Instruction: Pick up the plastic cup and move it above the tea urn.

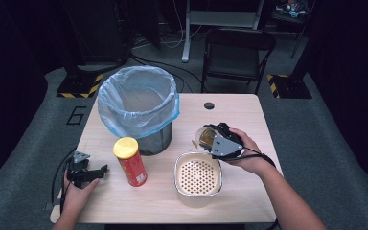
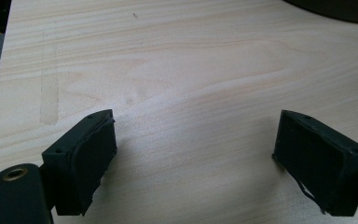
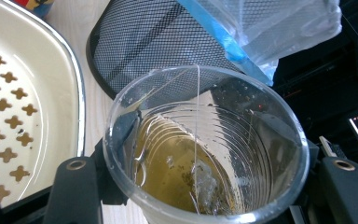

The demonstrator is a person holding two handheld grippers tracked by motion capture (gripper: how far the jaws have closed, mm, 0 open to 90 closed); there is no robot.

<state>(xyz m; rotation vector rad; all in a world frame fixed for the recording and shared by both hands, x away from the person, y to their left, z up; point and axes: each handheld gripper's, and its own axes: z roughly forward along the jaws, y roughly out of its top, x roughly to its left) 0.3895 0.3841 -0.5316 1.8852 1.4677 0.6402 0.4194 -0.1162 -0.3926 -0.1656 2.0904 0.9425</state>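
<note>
At the lower left of the high view, the left hand-held gripper (image 1: 92, 172) rested low over the light wooden bench (image 1: 249, 191), its jaws spread apart with nothing between them; in the left gripper view the two black pads (image 2: 91, 154) stood wide over bare wood grain. Just right of it in the high view stood a red snack can (image 1: 132, 162) with a yellow lid, upright. Lower centre-right sat a cream colander tray (image 1: 197, 175) with a pattern of small holes, resting flat on the bench. Just above its upper right corner, the right hand-held gripper (image 1: 208, 136) was clamped on a clear plastic cup (image 1: 202, 135), the jaws pressing its sides. In the right gripper view the clear plastic cup (image 3: 205, 149) sat tilted between the jaws, holding yellowish-brown liquid and a tea bag (image 3: 200, 177) with its string running up the wall; the colander tray (image 3: 23, 107) lay to its left. Beyond, at upper centre-left of the high view, a black mesh bin (image 1: 155, 139) lined with a blue-tinted plastic bag (image 1: 136, 98) stood on the bench. Farther back a folding chair (image 1: 237, 55) stood on the grey floor.
</note>
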